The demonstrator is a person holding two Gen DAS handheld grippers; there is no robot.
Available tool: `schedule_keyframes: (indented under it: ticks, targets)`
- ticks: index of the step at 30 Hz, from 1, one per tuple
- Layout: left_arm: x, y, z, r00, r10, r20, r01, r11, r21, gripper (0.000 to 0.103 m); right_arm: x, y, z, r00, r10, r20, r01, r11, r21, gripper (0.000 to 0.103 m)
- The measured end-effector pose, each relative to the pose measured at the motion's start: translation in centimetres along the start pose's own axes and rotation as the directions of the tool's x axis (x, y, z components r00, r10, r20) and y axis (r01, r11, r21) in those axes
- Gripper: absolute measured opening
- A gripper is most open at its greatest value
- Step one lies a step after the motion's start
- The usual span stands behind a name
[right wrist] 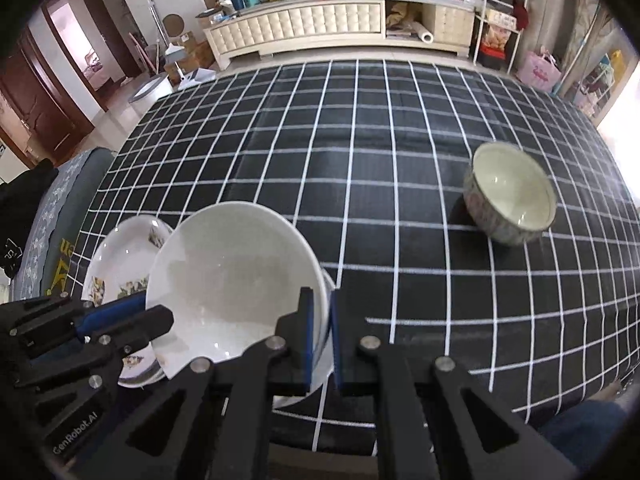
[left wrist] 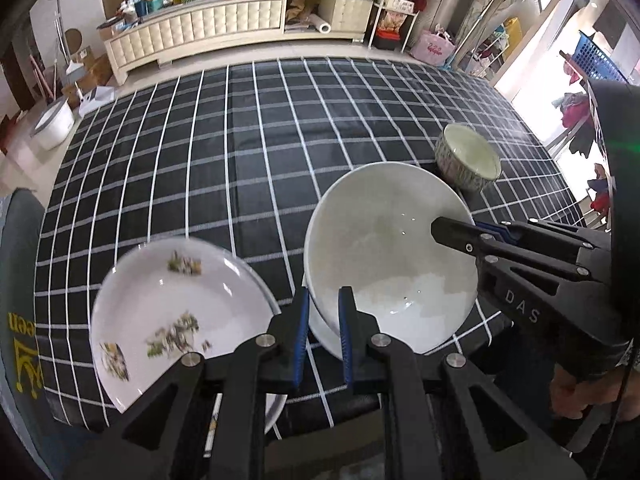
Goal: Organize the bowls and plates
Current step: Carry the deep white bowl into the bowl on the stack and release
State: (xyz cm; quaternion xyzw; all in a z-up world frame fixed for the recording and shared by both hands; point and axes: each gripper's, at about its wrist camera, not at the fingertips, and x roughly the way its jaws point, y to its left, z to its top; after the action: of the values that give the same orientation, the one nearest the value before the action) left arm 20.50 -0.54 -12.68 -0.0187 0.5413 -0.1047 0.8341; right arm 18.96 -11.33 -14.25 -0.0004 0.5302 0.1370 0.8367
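A table covered in a black cloth with a white grid [left wrist: 240, 160] fills the middle of the room. At its near edge sits a large plain white bowl [left wrist: 384, 264], glossy ceramic, and both tools are on it.

The left gripper [left wrist: 324, 304] comes in from the near side. Its two blue-padded fingers are almost together, with the near-left rim of the white bowl pinched between them. The right gripper [right wrist: 320, 300] has its fingers drawn in just as tightly, gripping the bowl's rim on the opposite, right-hand side. Seen from the left wrist, it reaches in from the right, its black tips lying over the rim. A person's hand [left wrist: 572, 396] wraps the handle behind it.

The bowl sits tilted, its inside turned towards the two people-held tools. A second white rim shows just under it near the right gripper's pads, but I cannot tell whether that is another dish nested below.

Just left of the bowl lies a shallow white plate with green and brown flower prints [left wrist: 180, 304]. Its right edge is close to the left gripper's fingers, though I cannot say whether they touch.

Well apart, farther back on the right of the cloth, a small bowl with a speckled patterned outside and pale green-white inside [right wrist: 510, 196] stands upright on its own.

Beyond the table a long cream tufted sideboard [left wrist: 200, 28] runs along the wall, its top crowded with boxes and jars. A pink bag [right wrist: 538, 70] rests on the floor to its right.
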Motion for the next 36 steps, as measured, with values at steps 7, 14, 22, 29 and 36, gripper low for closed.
schedule_keyframes:
  ticks: [7, 14, 22, 29, 36]
  targets:
    - [1.2, -0.2, -1.1, 1.000, 0.006, -0.024, -0.006, 1.000, -0.005, 0.012, 0.2, -0.4, -0.5, 1.000, 0.008, -0.007, -0.008, 1.000, 0.015, 0.011]
    - [2.2, -0.5, -1.5, 0.999, 0.008, -0.047, -0.009, 1.000, -0.011, 0.012, 0.7, -0.5, -0.7, 1.000, 0.015, -0.021, -0.015, 1.000, 0.011, 0.011]
    - [2.4, -0.4, -1.5, 0.998, 0.026, -0.051, -0.027, 1.000, -0.011, 0.012, 1.7, -0.6, -0.7, 0.998, 0.027, -0.049, -0.026, 0.999, 0.018, 0.011]
    - [2.9, -0.2, -1.4, 0.998, 0.023, -0.057, -0.025, 0.999, -0.021, 0.012, 1.8, -0.8, -0.6, 0.999, 0.028, -0.046, -0.028, 1.000, 0.011, 0.011]
    - [2.3, -0.1, -1.6, 0.999, 0.038, -0.011, -0.038, 0.999, -0.028, 0.020, 0.7, -0.7, -0.5, 1.000, 0.007, -0.007, -0.007, 1.000, -0.011, 0.015]
